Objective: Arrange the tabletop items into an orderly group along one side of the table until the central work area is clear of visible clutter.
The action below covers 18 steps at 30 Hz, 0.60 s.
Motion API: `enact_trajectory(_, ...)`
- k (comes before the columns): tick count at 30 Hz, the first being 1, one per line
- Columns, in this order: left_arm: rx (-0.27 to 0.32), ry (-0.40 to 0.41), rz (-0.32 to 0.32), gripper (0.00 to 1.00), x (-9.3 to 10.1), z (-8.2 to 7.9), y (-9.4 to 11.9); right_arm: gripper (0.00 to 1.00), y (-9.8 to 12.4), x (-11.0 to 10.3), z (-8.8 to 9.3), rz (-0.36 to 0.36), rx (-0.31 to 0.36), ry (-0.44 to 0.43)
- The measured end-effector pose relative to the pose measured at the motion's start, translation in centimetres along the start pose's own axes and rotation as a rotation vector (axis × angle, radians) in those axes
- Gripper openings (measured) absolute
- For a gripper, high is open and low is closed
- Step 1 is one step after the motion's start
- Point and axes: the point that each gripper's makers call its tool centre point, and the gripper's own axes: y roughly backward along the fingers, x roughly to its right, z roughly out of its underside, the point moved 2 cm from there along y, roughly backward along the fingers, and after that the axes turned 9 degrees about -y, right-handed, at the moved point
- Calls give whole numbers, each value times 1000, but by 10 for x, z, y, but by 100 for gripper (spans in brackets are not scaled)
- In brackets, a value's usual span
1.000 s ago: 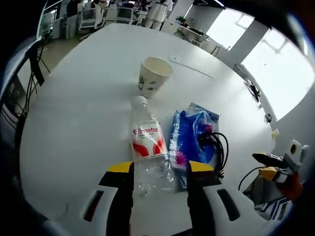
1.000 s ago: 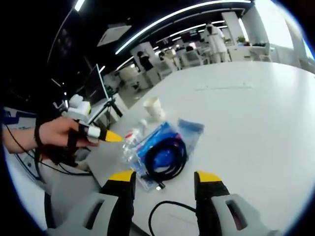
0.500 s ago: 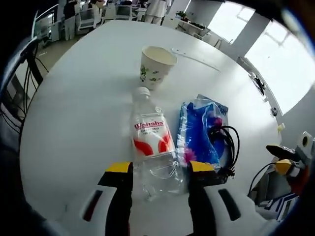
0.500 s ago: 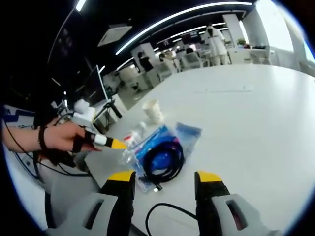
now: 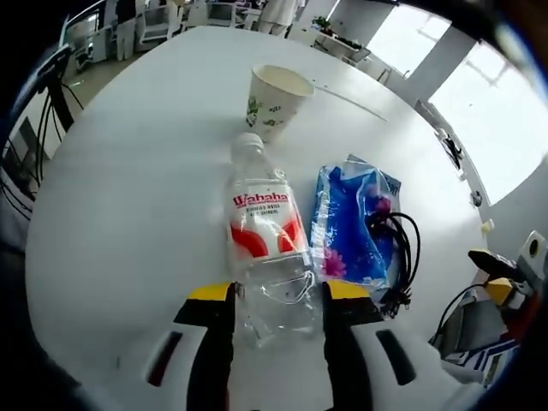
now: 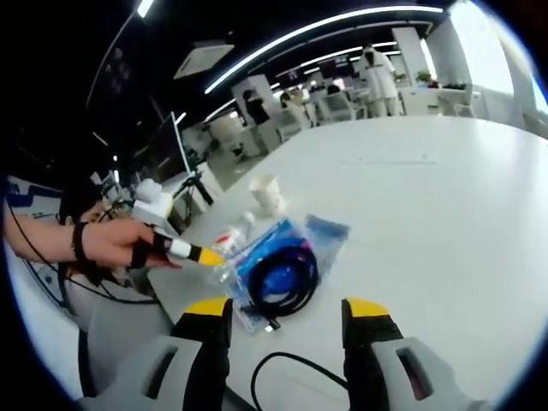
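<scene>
A clear plastic water bottle (image 5: 262,224) with a red and white label lies on the white table (image 5: 128,188), cap pointing away. My left gripper (image 5: 276,295) is open, its yellow-tipped jaws on either side of the bottle's base. Beyond the cap stands a paper cup (image 5: 276,98). Right of the bottle lies a blue plastic bag (image 5: 347,227) with a black cable coil (image 5: 398,248) on it. In the right gripper view a hand (image 6: 111,244) holds the left gripper (image 6: 193,251) at the bottle (image 6: 229,244). My right gripper (image 6: 287,312) is open, short of the bag (image 6: 287,270).
A loose black cable (image 6: 282,377) loops on the table near the right gripper's jaws. The cup (image 6: 268,193) stands behind the bag. The right gripper (image 5: 501,282) sits at the table edge. Chairs, desks and people fill the room beyond.
The left gripper has moved forward along the table, so the bottle's base now lies between its jaws. The right gripper has barely shifted.
</scene>
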Motion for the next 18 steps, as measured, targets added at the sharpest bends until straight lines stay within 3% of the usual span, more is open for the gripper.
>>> enact_trajectory(18,-3,-64,-9,35,-14,11,18,51,-3,-3,2,-2,-2,-9)
